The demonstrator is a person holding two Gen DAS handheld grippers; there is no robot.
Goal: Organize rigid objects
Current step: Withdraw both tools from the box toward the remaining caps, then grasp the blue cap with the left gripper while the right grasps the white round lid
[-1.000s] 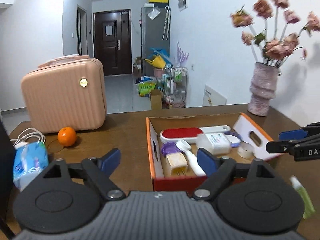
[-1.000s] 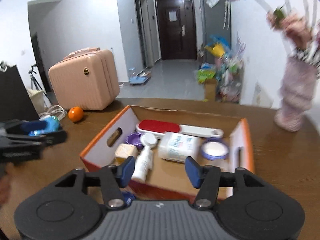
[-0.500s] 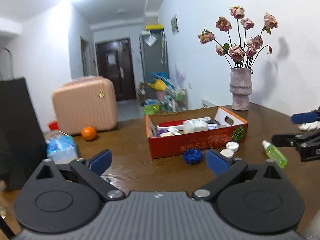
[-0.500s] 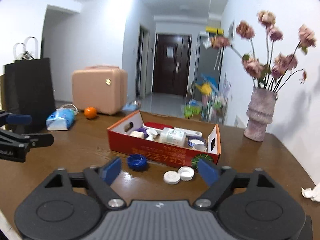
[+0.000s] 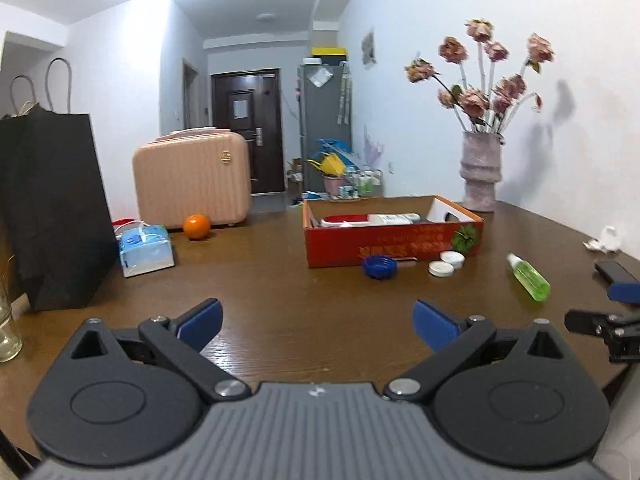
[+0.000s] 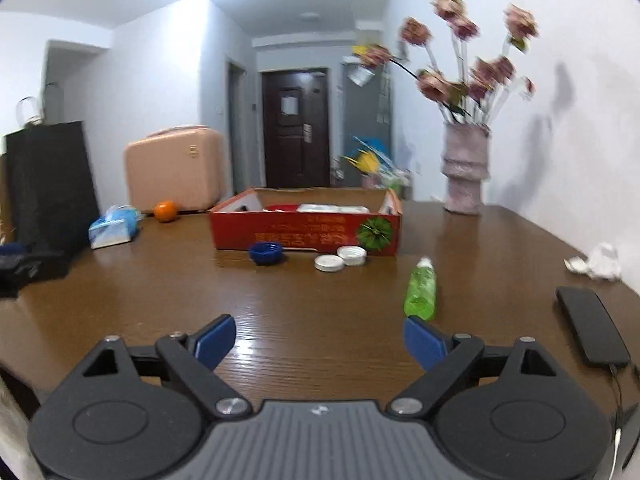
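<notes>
I count one red box (image 5: 394, 240) on the table (image 5: 280, 312), open at the top, with a red-topped item and a white bottle lying inside; the rest of its contents I cannot make out. Yellow print runs along its front wall, too small for me to read, beside a green leaf mark. In front of the box lie one blue cap (image 5: 379, 267) and two white caps (image 5: 447, 263), the pair touching each other. One green bottle (image 6: 420, 289) lies on its side right of the caps. Further right of the box: one black phone (image 6: 591, 326) and one crumpled tissue (image 6: 596, 261). Left of the box: one orange (image 5: 196, 226), one tissue pack (image 5: 145, 245), one pink case (image 5: 191, 181), one black bag (image 5: 48, 208). Behind the box's right end stands one vase (image 5: 481, 171).

My left gripper (image 5: 316, 320) has its jaws wide apart, nothing between them. My right gripper's (image 6: 319, 338) jaws are opening, also with nothing between them.
</notes>
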